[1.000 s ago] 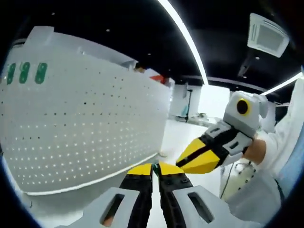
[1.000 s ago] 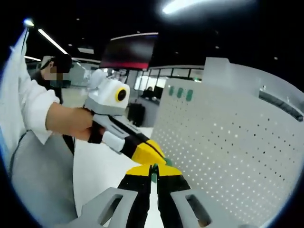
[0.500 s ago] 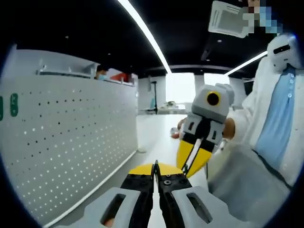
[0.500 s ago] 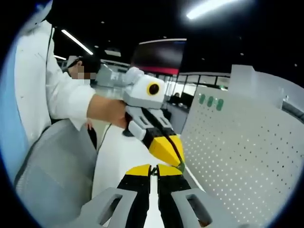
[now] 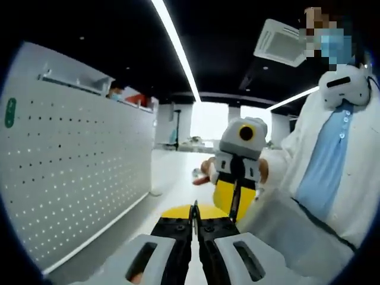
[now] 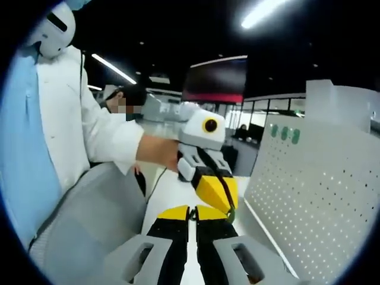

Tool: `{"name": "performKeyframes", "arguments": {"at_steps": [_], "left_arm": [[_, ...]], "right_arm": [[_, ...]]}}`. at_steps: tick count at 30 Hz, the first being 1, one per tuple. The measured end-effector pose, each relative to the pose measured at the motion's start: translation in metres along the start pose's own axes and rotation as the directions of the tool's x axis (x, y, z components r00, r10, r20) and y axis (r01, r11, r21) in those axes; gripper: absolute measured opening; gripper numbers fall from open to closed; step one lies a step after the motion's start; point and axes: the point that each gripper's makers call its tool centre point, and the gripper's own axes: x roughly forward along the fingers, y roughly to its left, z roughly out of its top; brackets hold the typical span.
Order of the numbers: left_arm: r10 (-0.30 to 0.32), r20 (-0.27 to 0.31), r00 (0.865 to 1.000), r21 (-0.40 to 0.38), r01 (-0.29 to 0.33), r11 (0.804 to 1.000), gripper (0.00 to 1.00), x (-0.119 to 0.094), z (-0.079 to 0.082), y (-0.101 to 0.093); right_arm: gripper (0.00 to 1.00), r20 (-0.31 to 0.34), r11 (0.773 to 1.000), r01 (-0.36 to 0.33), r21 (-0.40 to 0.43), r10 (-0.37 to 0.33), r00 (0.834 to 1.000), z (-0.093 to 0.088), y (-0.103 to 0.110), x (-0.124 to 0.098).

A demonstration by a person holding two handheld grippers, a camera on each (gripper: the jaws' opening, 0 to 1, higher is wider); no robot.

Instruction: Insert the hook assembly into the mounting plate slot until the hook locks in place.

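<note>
Both grippers clenched: left gripper [image 5: 193, 215] and right gripper [image 6: 191, 215] each pinch something thin and green. Hard to tell if it's the hook. I hold them together near the pegboard [image 6: 309, 196] on the right to line up.

**Open-plan lab or office**

A dark ceiling carries strip lights [image 5: 178, 53] and a cassette air vent [image 5: 283, 43]. White pegboard [image 5: 71, 166] stands along a pale bench [image 6: 178, 190]. Glass partitions [image 6: 246, 113] and a lab coat [image 6: 77, 130] suggest a technical workplace.
</note>
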Motion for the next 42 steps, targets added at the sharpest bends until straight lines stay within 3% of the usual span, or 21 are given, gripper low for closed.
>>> {"name": "performKeyframes", "arguments": {"at_steps": [9, 12, 20, 23, 24, 25, 26, 27, 28, 31, 32, 34, 37, 42], "left_arm": [[0.059, -0.009, 0.998, 0.120, -0.057, 0.991, 0.03, -0.001, 0.000, 0.003], [0.115, -0.018, 0.993, 0.133, -0.111, 0.985, 0.07, -0.006, 0.001, 0.010], [0.258, 0.019, 0.966, 0.162, -0.258, 0.953, 0.18, -0.021, 0.014, 0.018], [0.349, -0.005, 0.937, 0.190, -0.342, 0.920, 0.19, -0.026, 0.011, 0.022], [0.340, 0.013, 0.940, 0.188, -0.336, 0.923, 0.20, -0.025, 0.014, 0.018], [0.356, 0.020, 0.934, 0.183, -0.353, 0.917, 0.20, -0.026, 0.016, 0.018], [0.406, 0.016, 0.914, 0.189, -0.401, 0.896, 0.19, -0.031, 0.016, 0.022], [0.418, 0.023, 0.908, 0.191, -0.415, 0.890, 0.20, -0.033, 0.017, 0.022], [0.458, 0.014, 0.889, 0.184, -0.453, 0.872, 0.20, -0.037, 0.016, 0.026], [0.501, 0.002, 0.865, 0.198, -0.491, 0.848, 0.22, -0.044, 0.018, 0.027], [0.501, 0.002, 0.865, 0.197, -0.492, 0.848, 0.22, -0.045, 0.019, 0.025], [0.537, 0.005, 0.844, 0.198, -0.527, 0.826, 0.23, -0.051, 0.021, 0.027], [0.606, 0.020, 0.795, 0.162, -0.601, 0.783, 0.30, -0.066, 0.023, 0.031], [0.656, 0.024, 0.755, 0.158, -0.650, 0.743, 0.34, -0.086, 0.017, 0.041]], "right_arm": [[0.00, -0.016, 0.999, -0.014, 0.039, 0.014, 1.000, -0.003, -0.006, 0.000], [0.00, -0.016, 0.999, -0.001, 0.037, 0.002, 1.000, -0.002, -0.010, -0.001], [0.00, -0.016, 0.999, 0.029, 0.042, -0.028, 0.999, -0.001, -0.022, -0.004], [0.00, -0.019, 0.999, 0.033, 0.043, -0.032, 0.999, -0.001, -0.024, -0.003], [0.00, -0.021, 0.999, 0.034, 0.041, -0.033, 0.999, -0.001, -0.024, -0.003], [0.00, -0.022, 0.999, 0.034, 0.043, -0.033, 0.999, 0.000, -0.025, -0.002], [0.00, -0.022, 0.998, 0.034, 0.045, -0.033, 0.999, 0.000, -0.025, -0.002], [0.00, -0.022, 0.998, 0.035, 0.045, -0.034, 0.999, 0.000, -0.027, -0.001], [0.00, -0.022, 0.998, 0.034, 0.045, -0.033, 0.999, 0.001, -0.027, 0.000], [0.00, -0.018, 0.999, 0.027, 0.042, -0.027, 0.999, 0.005, -0.027, 0.003], [0.00, -0.018, 0.999, 0.025, 0.040, -0.024, 1.000, 0.005, -0.027, 0.004], [0.00, -0.024, 0.999, 0.019, 0.036, -0.018, 1.000, 0.006, -0.028, 0.007], [0.00, -0.030, 0.999, 0.015, 0.030, -0.014, 0.999, 0.008, -0.031, 0.009], [0.00, -0.039, 1.000, 0.012, 0.015, -0.012, 0.999, 0.013, -0.041, 0.012]]}}
